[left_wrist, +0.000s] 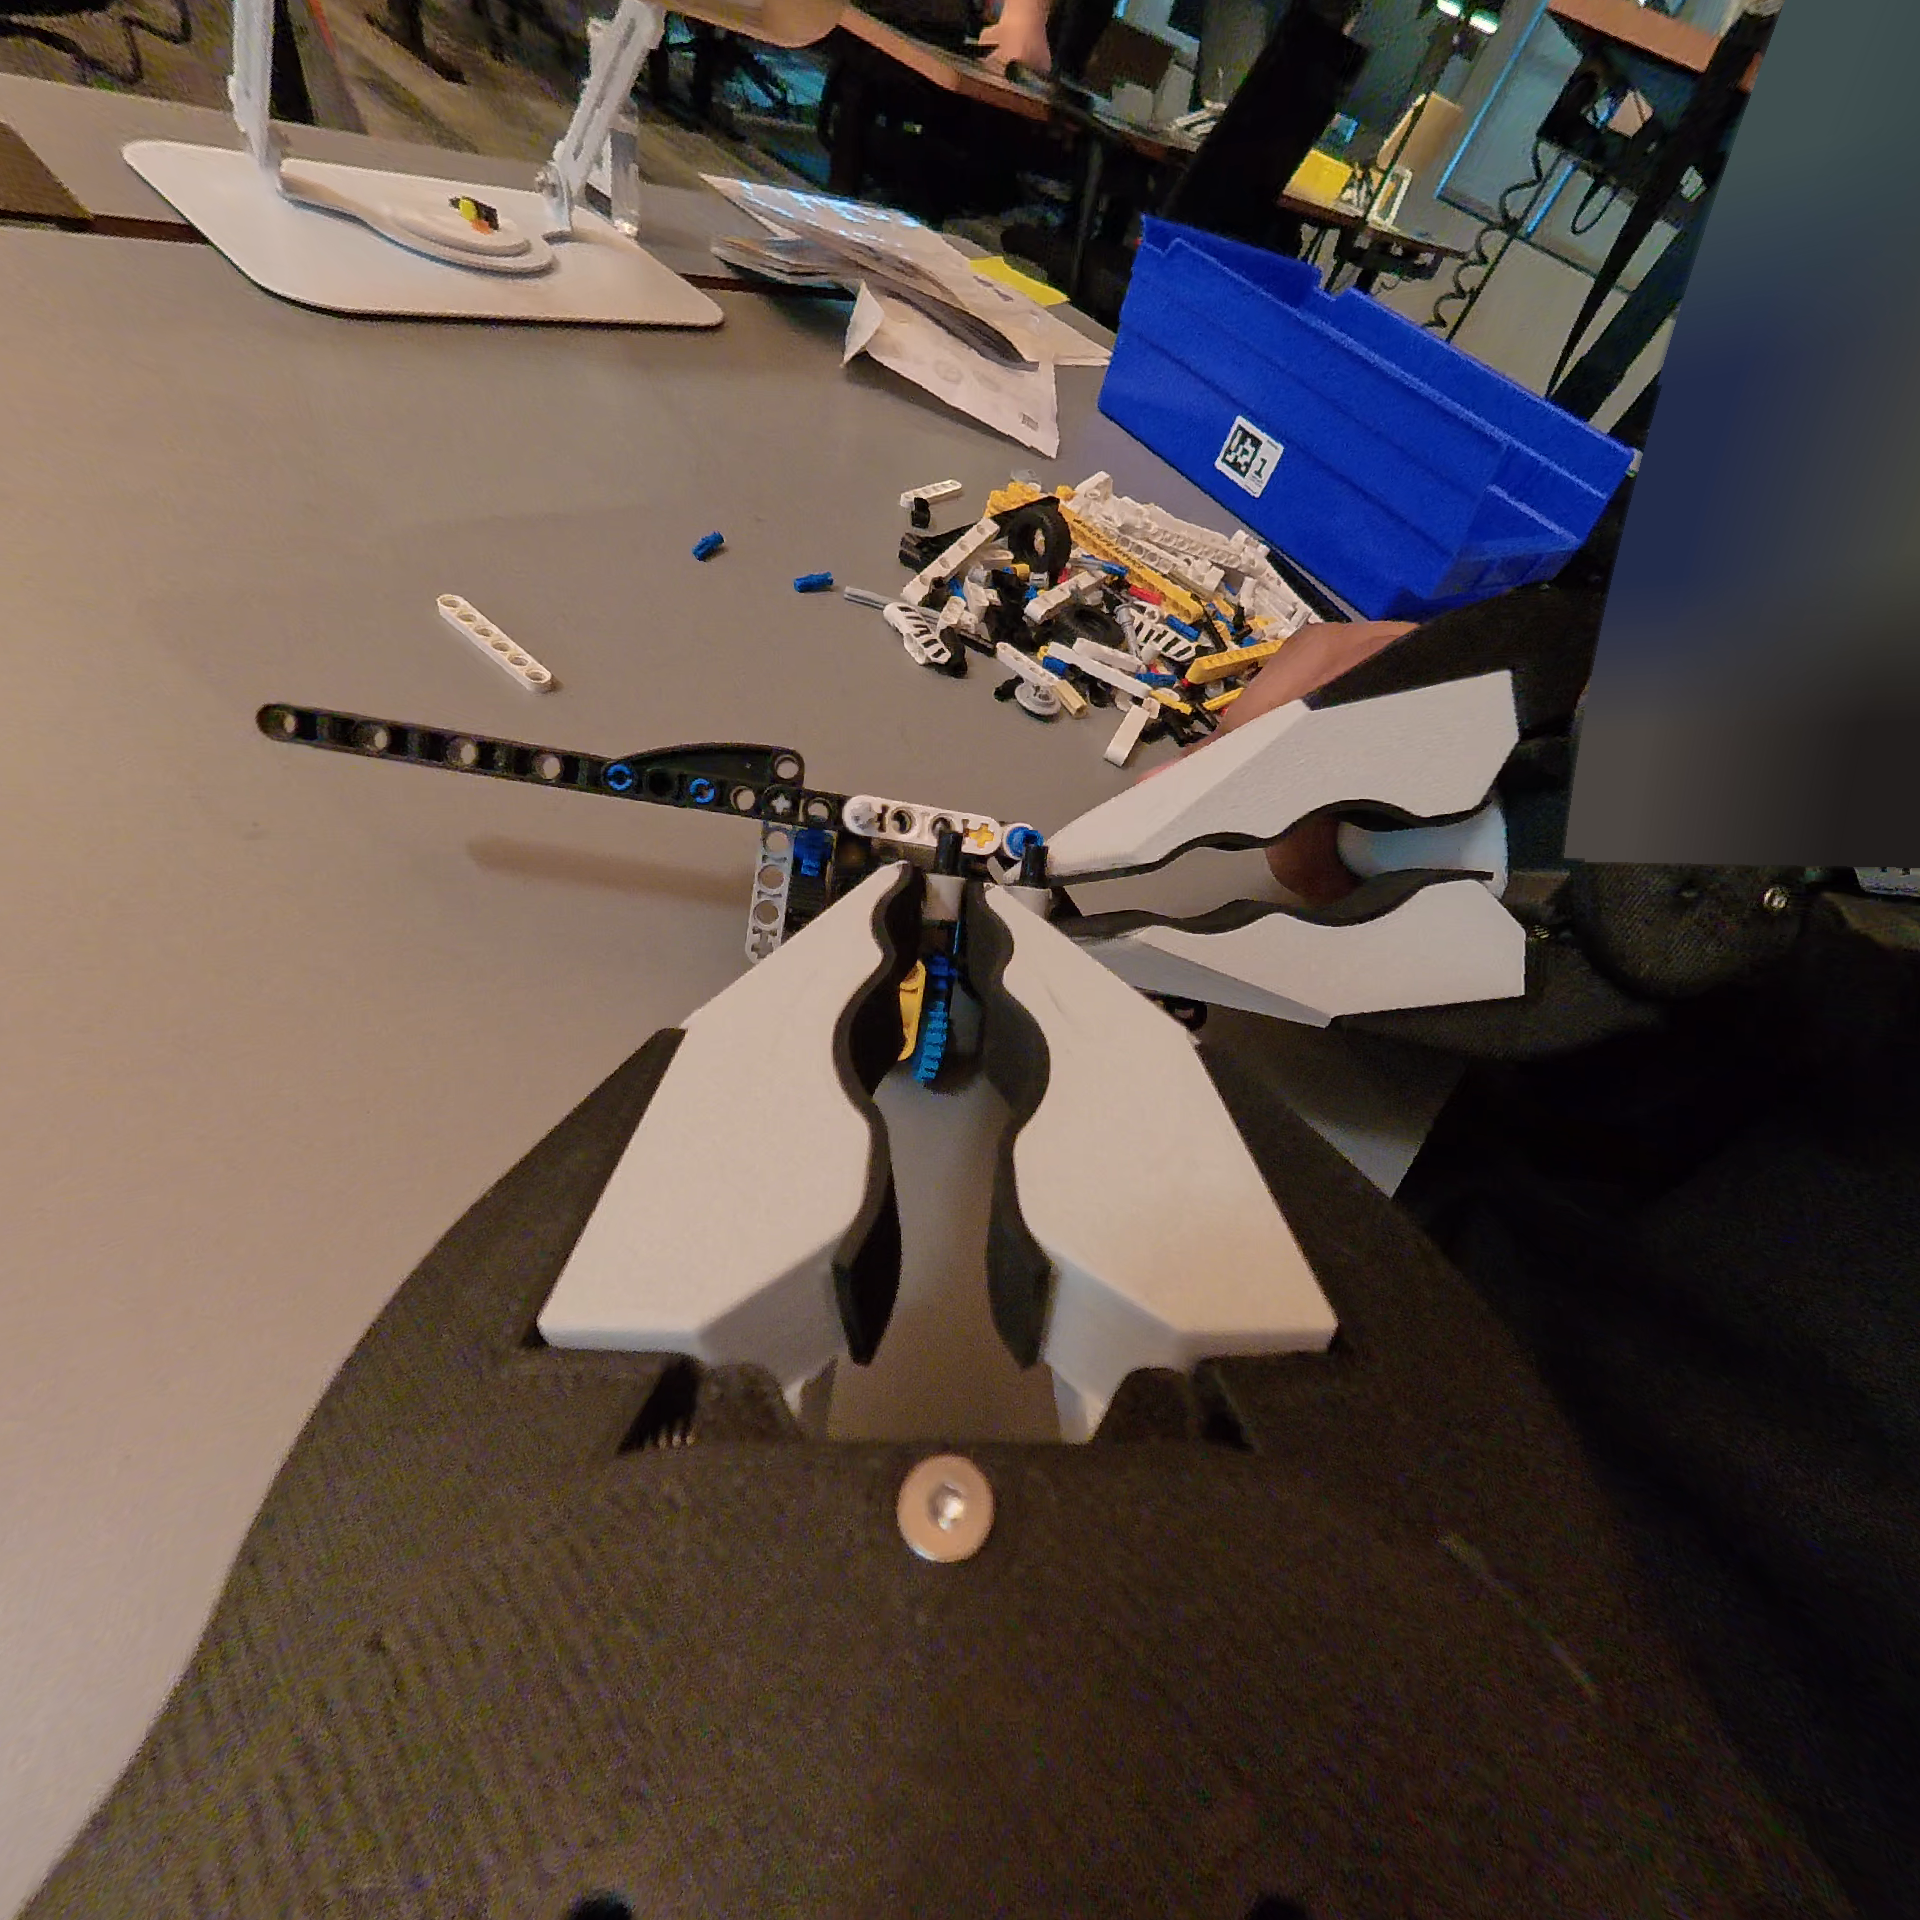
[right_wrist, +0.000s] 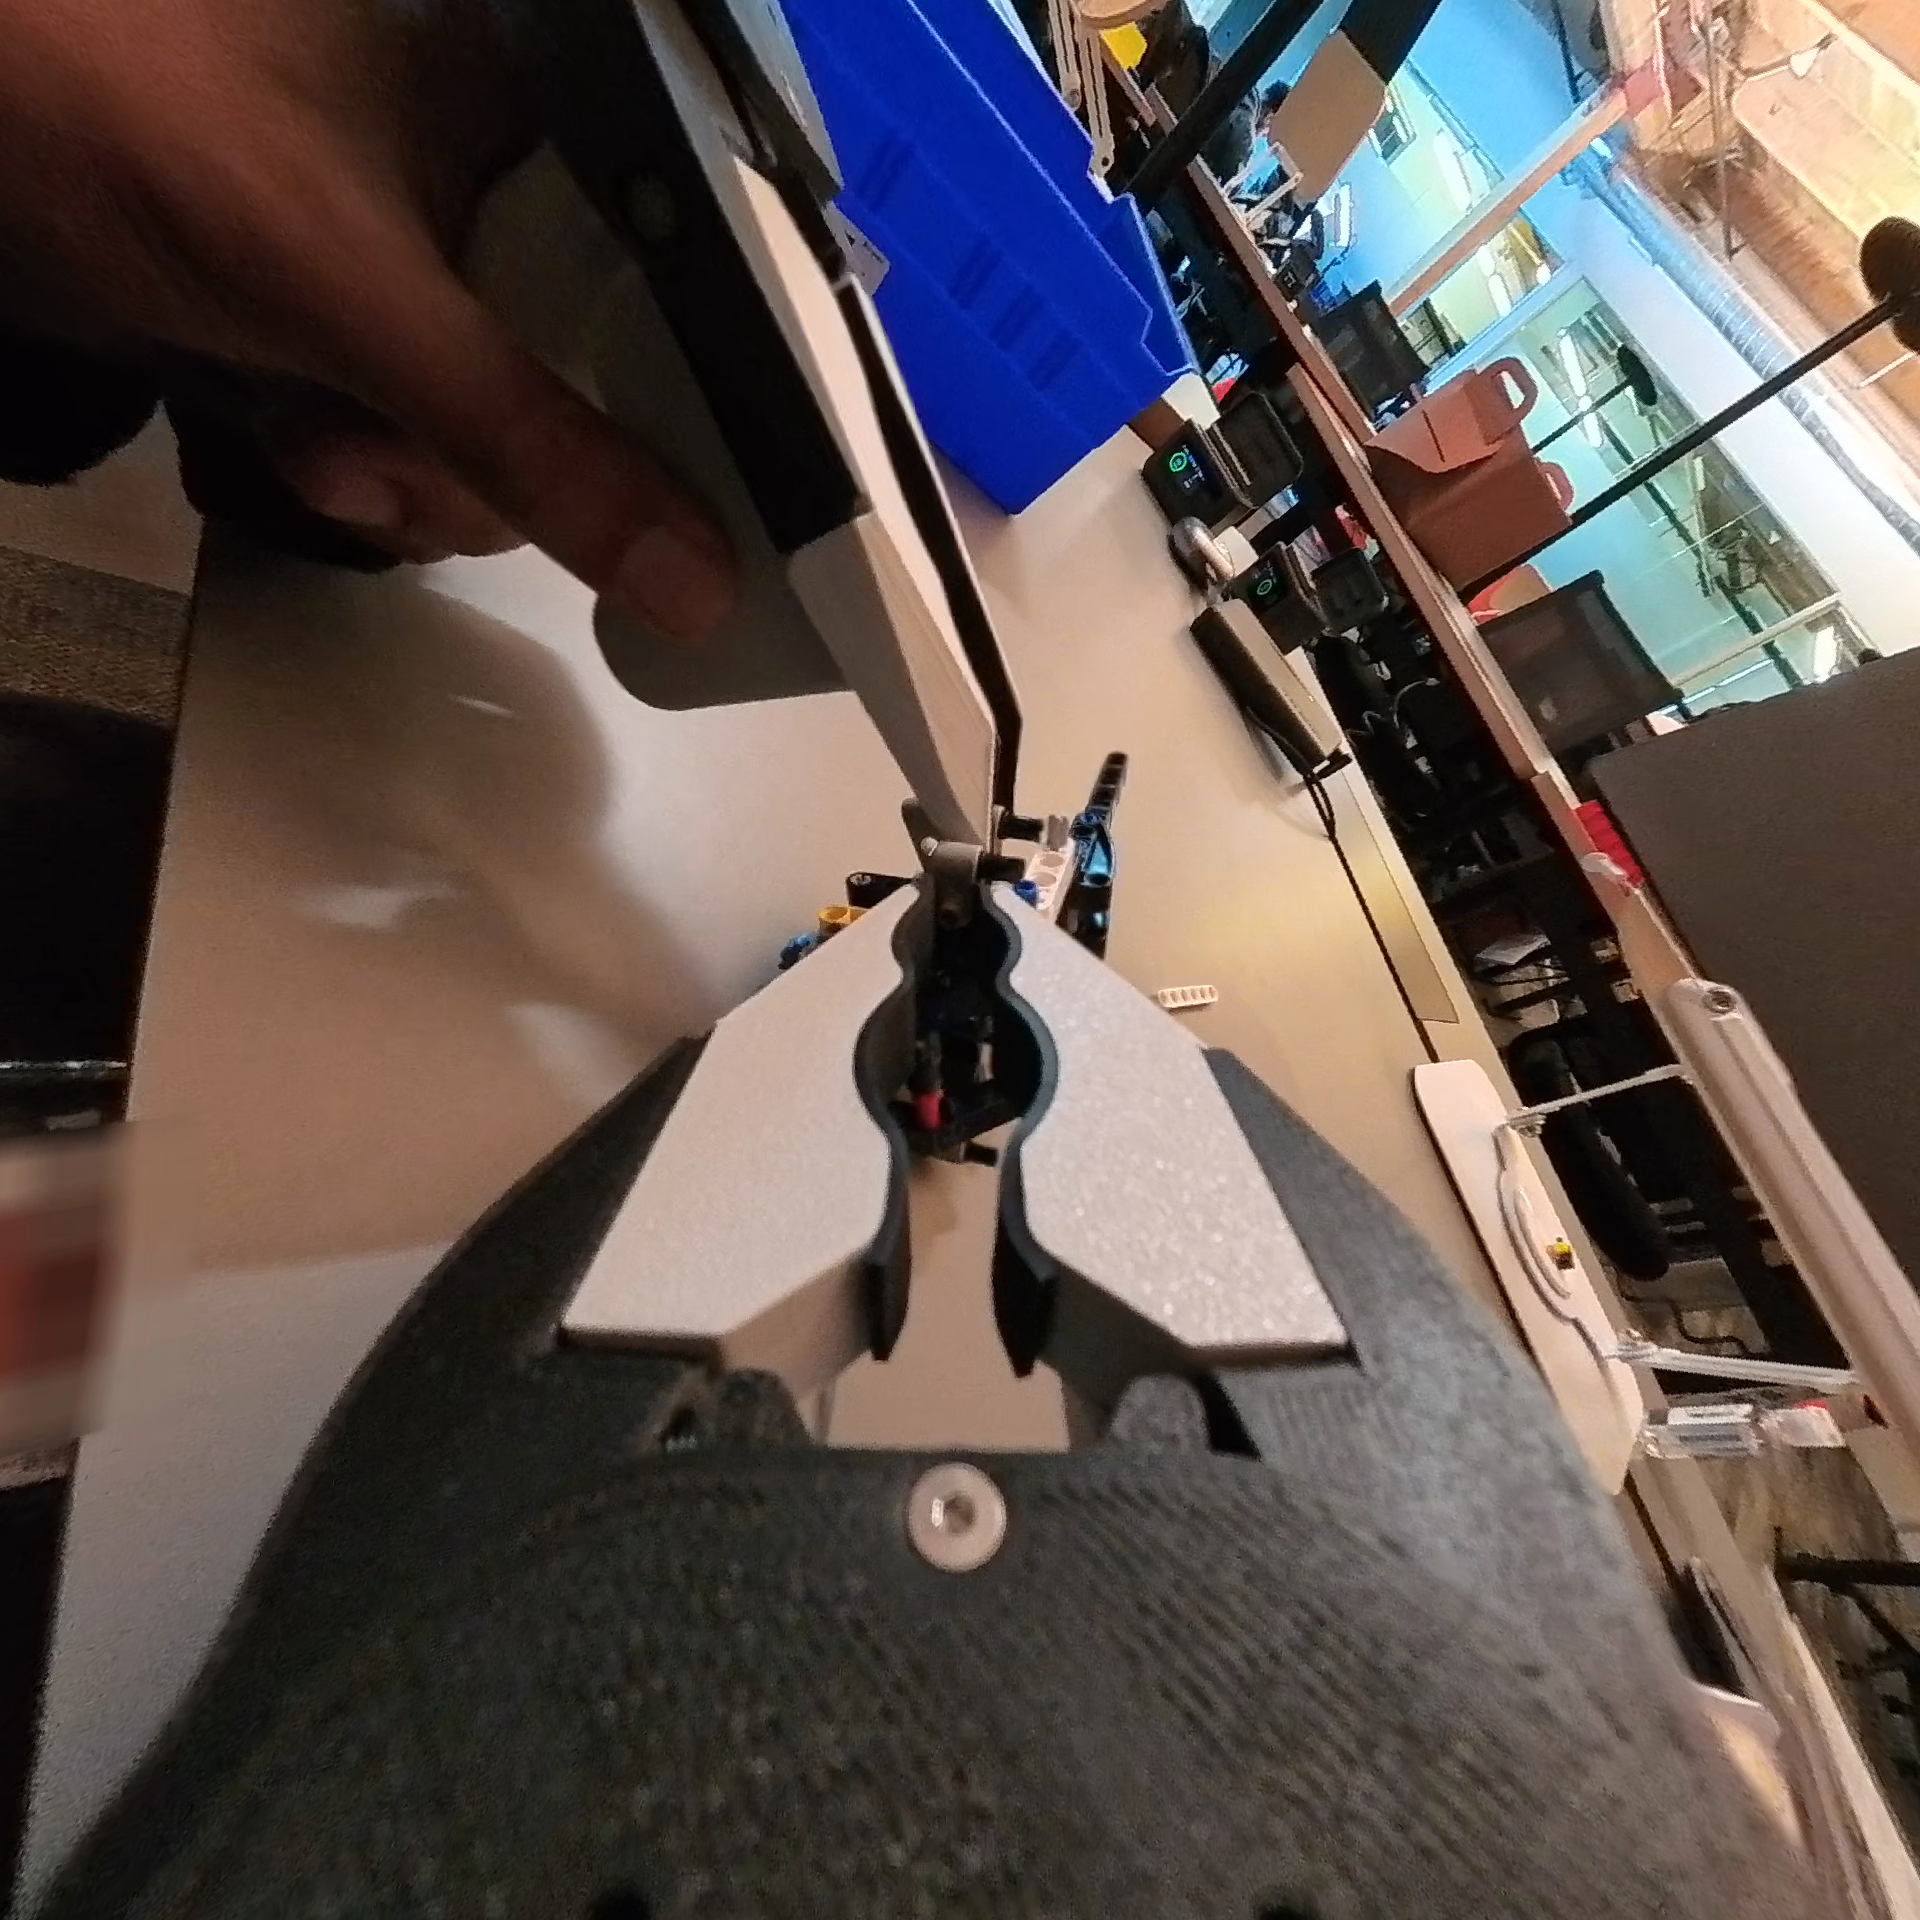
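1. At nine o'clock in the left wrist view, a long black beam (left_wrist: 436, 740) with round holes sticks out over the smooth grey table (left_wrist: 260, 935). It is one end of the half-built toy model (left_wrist: 831, 831), joined on with blue pins; a short white beam (left_wrist: 497, 642) lies loose at ten o'clock, well apart from it.
2. At the centre, your left gripper (left_wrist: 948, 883) is closed on a white part at the model's near end, both black-lined fingers pressed to it. A blue gear and a yellow piece show in the wavy gap behind the tips.
3. At three o'clock, your right gripper (left_wrist: 1049, 868) comes in sideways, fingers almost together, its tips pinching a small light piece beside a black pin on the same model. In its own view the right gripper (right_wrist: 951, 899) grips that grey piece.
4. At one o'clock lies a heap of loose pieces (left_wrist: 1101, 603), white, yellow, black and blue hard plastic, just beside a glossy blue bin (left_wrist: 1351, 416).
5. By my reading, the model is partly assembled and many pieces are still unused.
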